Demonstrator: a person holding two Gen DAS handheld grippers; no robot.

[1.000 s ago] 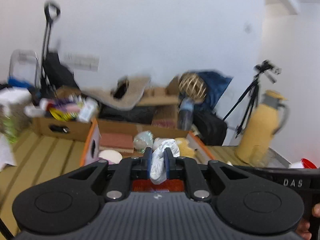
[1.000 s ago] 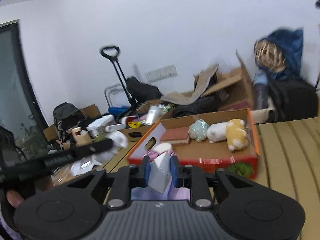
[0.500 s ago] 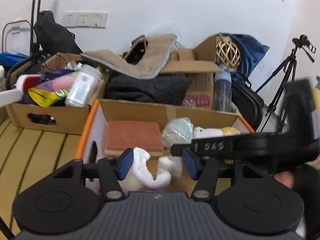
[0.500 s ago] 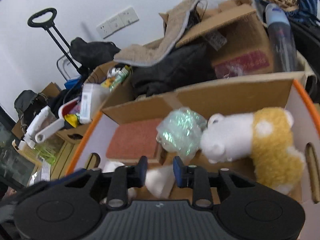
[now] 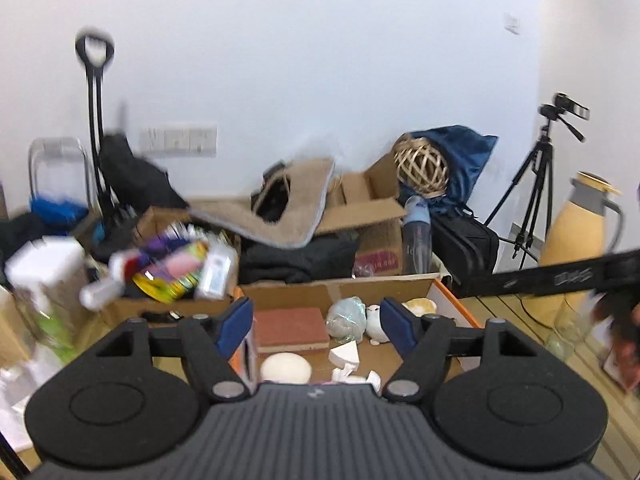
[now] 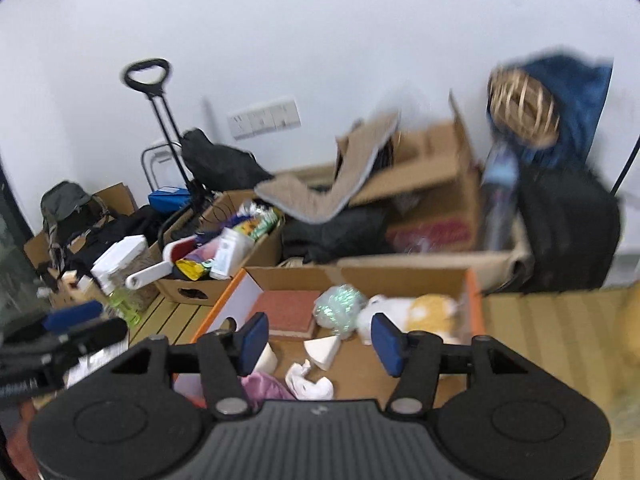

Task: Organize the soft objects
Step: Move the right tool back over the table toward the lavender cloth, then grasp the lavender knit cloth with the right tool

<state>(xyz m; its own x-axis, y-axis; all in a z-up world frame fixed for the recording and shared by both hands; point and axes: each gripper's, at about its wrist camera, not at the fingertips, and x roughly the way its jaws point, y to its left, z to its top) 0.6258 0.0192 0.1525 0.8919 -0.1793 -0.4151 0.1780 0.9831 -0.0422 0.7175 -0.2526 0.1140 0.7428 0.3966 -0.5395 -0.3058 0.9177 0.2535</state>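
your left gripper (image 5: 317, 330) and right gripper (image 6: 316, 343) both hang spread and empty above the orange box (image 6: 475, 300) at lower centre.

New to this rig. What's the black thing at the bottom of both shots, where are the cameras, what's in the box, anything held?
There is no robot here: a person carries a handheld two-finger tool in each hand. Each tool has a fisheye camera looking forward along its fingers, so the black body at the bottom of each picture is the tool itself.

One picture is from the left tool, the other from the right tool. Both have their blue pads wide apart and hold nothing.

Both look down into an orange-edged cardboard box on a slatted wooden surface. Inside lie a red-brown pad, a shiny greenish ball, a white and yellow plush toy, a white wedge, a crumpled white piece, a pink cloth and a cream round shape.

Behind is room clutter.
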